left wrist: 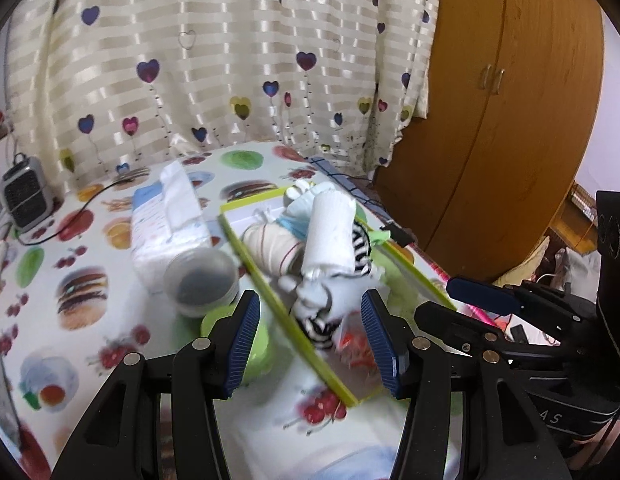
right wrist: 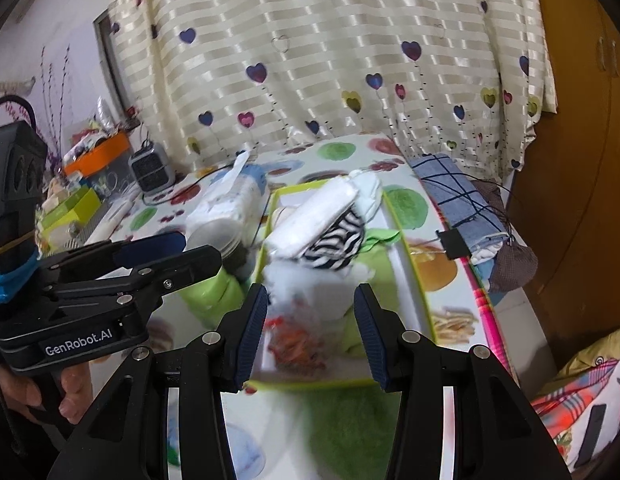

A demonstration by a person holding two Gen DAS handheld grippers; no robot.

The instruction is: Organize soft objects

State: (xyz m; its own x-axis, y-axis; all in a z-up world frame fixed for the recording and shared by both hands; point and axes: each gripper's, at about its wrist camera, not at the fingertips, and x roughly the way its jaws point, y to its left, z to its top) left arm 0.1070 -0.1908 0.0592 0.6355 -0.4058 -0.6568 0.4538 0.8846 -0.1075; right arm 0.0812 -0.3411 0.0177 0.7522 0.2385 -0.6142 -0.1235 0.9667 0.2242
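A shallow tray with a lime-green rim sits on the fruit-print tablecloth. Piled in it are a white rolled cloth, a beige roll bound with a rubber band, a zebra-striped sock, a pale grey soft bundle and a blurred red-orange patterned piece. My left gripper hovers open over the tray's near left rim. My right gripper hovers open over the tray's near end. Neither holds anything.
A tissue pack and a clear cup with dark contents stand left of the tray, beside a lime-green object. A small heater with a cable sits far left. Folded blue checked cloth lies right. Curtain behind, wooden wardrobe right.
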